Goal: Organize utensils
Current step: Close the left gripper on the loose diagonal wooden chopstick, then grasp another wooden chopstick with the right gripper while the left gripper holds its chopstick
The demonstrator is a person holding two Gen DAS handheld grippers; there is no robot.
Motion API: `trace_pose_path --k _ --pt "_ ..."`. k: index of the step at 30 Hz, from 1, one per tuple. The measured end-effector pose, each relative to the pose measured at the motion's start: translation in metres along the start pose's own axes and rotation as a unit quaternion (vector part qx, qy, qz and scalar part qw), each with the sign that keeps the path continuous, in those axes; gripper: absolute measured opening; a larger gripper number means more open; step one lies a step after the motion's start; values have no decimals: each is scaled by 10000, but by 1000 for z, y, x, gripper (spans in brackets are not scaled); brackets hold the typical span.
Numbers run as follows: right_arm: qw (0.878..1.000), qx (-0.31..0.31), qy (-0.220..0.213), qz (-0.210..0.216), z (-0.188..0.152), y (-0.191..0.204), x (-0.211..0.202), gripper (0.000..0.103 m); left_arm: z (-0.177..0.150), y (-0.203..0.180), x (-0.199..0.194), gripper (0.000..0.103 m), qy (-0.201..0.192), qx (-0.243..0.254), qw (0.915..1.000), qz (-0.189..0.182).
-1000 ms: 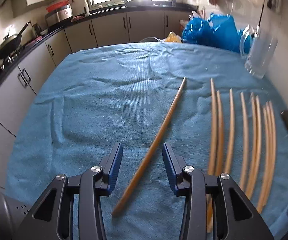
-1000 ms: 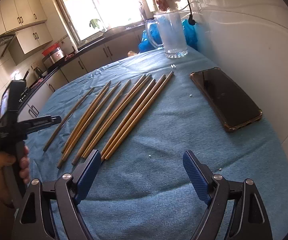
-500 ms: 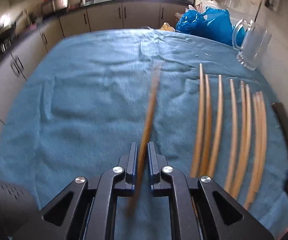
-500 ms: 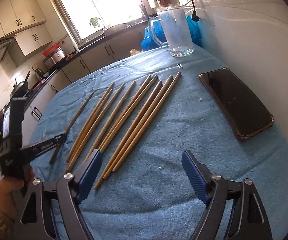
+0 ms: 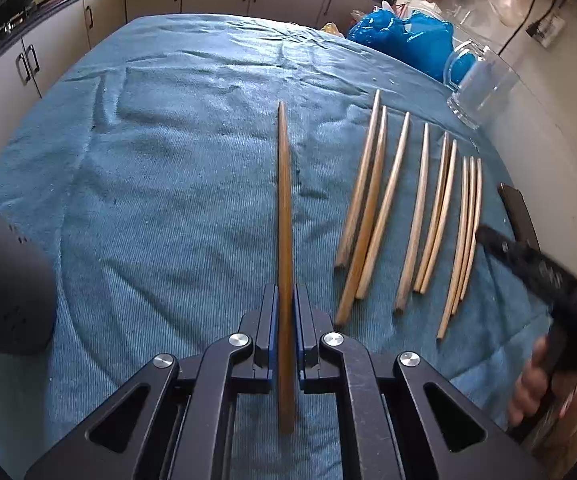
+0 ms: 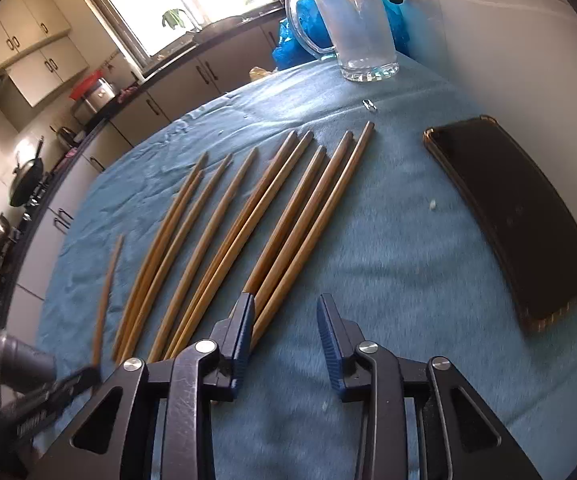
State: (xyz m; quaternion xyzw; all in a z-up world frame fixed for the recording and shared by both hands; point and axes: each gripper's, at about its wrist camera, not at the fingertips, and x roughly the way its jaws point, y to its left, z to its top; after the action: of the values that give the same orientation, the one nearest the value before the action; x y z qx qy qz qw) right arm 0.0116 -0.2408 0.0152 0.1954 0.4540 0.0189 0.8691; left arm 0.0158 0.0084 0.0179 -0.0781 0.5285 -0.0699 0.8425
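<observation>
Over on the left the left gripper [image 5: 285,320] has its blue pads clamped tight on a single wooden chopstick [image 5: 284,208], gripped near its thick end, the thin tip pointing away across the blue towel [image 5: 168,160] that covers the table. To the right of it the other chopsticks [image 5: 408,216] lie side by side in a loose row on the towel, none touching the held one. The right gripper [image 6: 285,332] hovers at the near ends of the rightmost sticks, its jaws closing but with a clear gap left; only bare towel shows between them, the left pad just beside the stick ends. Further right a dark phone [image 6: 516,220] lies flat near the wall, and a glass mug [image 6: 356,28] stands upright at the far corner
</observation>
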Motion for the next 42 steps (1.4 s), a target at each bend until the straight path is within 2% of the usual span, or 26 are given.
trace_pose_path --k 1,5,10,13,18,22,28,31,35,36,42 --pt "10000 -42 14 -63 3 2 2 30 -2 -2 -1 7 -38 84 9999 51" --pt "9983 -293 111 -491 12 10 10 16 -2 -5 0 7 -119 190 9997 109" --pt "9924 -603 366 -1006 21 22 18 15 -3 -1 -1 7 -151 214 9996 61" --pt "9900 -659 458 -1160 23 26 22 14 -7 2 -3 7 -138 205 9997 -10" --pt "9898 -654 583 -1122 12 22 11 10 -24 16 -14 7 189 -15 9987 -480" --pt "9897 -717 786 -958 -16 13 -14 9 -52 28 -29 7 427 -125 9957 -811" --pt "9887 -782 1162 -528 -73 -7 -61 8 -99 35 -54 7 604 188 9935 -943" --pt "9886 -793 1233 -350 -91 -14 -78 10 -108 34 -64 7 739 323 9923 -940" --pt "9874 -904 1284 -200 -99 -16 -86 37 -109 29 -82 7 607 472 9931 -888" --pt "9878 -959 1201 -267 -97 -14 -88 39 -108 26 -85 7 549 517 9934 -861" --pt "9887 -1046 1006 -383 -64 -8 -76 39 -81 6 -75 7 382 696 9954 -530"
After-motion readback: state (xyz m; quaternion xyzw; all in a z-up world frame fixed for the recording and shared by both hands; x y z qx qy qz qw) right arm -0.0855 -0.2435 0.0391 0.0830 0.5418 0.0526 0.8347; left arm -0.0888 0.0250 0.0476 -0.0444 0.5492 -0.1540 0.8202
